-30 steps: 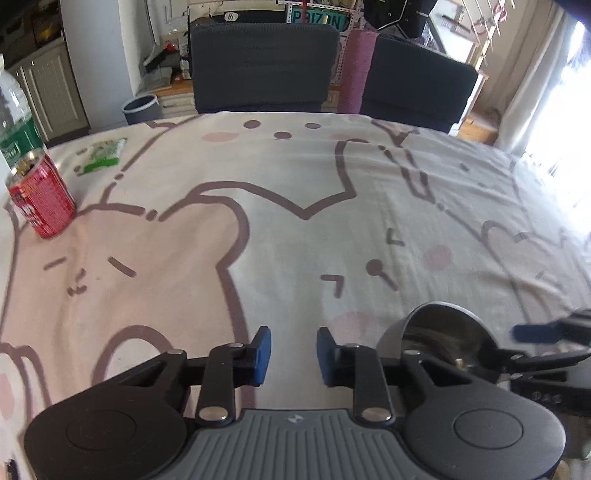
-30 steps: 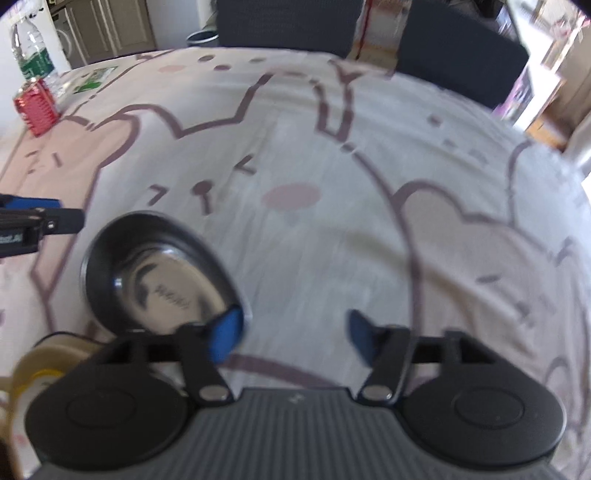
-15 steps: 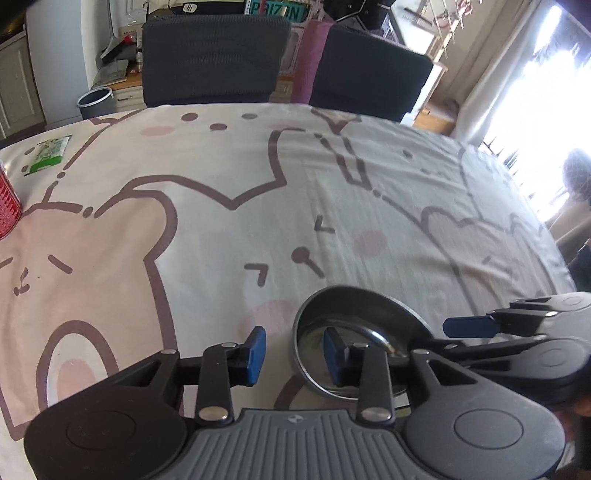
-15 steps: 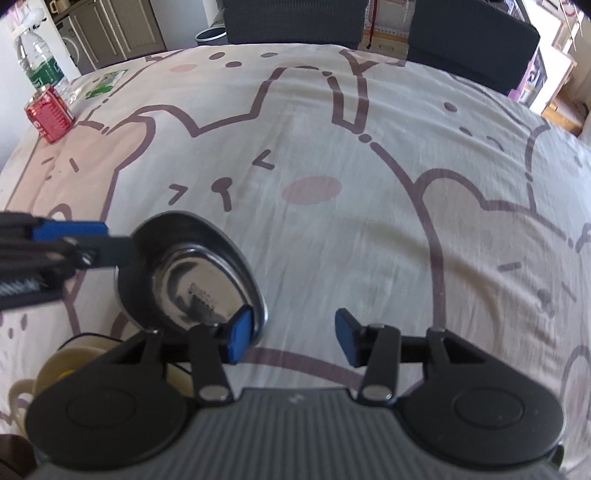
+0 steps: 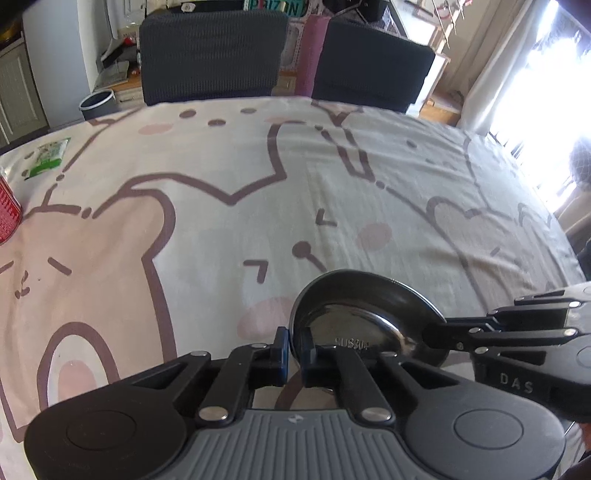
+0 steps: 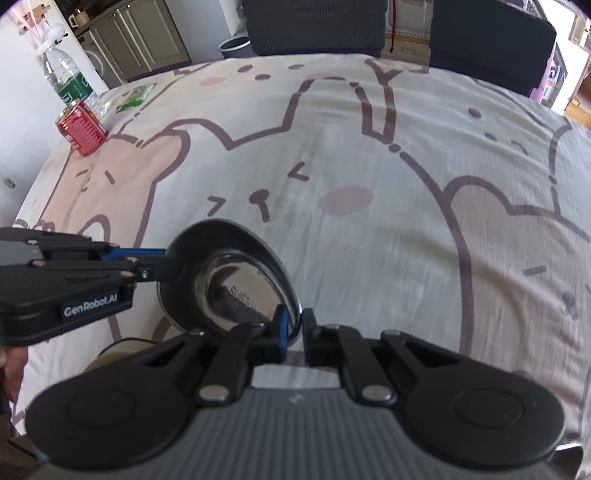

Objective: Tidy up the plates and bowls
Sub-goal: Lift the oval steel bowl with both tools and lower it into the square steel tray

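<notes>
Both claws clamp my steel bowl (image 5: pixel 365 321)
Left claw (image 5: pixel 293 352) and right claw (image 6: pixel 293 334) pinch opposite rims; the bowl opens upward, tilted, above the surface (image 5: pixel 258 177).

bowl (image 5: pixel 369 317): glossy steel | tablecloth (image 5: pixel 221 166): matt printed cloth | tools: matt black plastic

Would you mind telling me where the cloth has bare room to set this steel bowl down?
The cloth is bare beyond and right of the bowl, up to the chairs. The far left corner is taken by a red can, a bottle and a green packet. Around the bowl it is crowded: both grippers' jaws grip its rim.
</notes>
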Demonstrator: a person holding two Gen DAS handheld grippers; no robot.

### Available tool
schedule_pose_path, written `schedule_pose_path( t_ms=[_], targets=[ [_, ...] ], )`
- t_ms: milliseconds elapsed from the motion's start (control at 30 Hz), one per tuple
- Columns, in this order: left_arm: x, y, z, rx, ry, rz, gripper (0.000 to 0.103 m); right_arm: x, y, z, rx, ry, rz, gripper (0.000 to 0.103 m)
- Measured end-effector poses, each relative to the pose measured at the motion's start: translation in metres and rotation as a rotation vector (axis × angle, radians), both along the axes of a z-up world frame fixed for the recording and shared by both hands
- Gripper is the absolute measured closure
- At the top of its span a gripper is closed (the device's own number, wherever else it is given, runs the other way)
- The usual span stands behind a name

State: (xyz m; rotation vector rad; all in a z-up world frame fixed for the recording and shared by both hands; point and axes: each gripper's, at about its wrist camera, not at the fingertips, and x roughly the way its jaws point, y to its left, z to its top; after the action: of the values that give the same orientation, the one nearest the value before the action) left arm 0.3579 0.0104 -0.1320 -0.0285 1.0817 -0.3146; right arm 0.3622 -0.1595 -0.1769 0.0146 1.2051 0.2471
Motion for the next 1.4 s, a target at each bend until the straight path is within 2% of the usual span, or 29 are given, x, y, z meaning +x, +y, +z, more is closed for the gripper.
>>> schedule_pose_path(
  t_ms=[367, 700, 1000, 1167, 1400],
  targets=[
    [-0.024, -0.024, 0.039, -0.073, -0.095, -0.008, 0.098, -0.024, -0.028, 0.034, -0.007, -0.121, -0.025, 0.095],
    [-0.058, -0.082, 0.064, -0.161, -0.160, -0.088, 0.097, -0.072, -0.096, 0.068, 0.018, -0.207, -0.119, 0.095],
    [-0.083, -0.135, 0.061, -0.215, -0.142, -0.193, 0.096, -0.116, -0.162, 0.080, 0.002, -0.199, -0.187, 0.096],
    [-0.095, -0.161, 0.049, -0.213, -0.111, -0.248, 0.096, -0.143, -0.193, 0.077, -0.011, -0.176, -0.216, 0.096],
    [-0.101, -0.183, 0.032, -0.181, -0.054, -0.306, 0.095, -0.168, -0.211, 0.069, -0.056, -0.130, -0.210, 0.096]
  ],
)
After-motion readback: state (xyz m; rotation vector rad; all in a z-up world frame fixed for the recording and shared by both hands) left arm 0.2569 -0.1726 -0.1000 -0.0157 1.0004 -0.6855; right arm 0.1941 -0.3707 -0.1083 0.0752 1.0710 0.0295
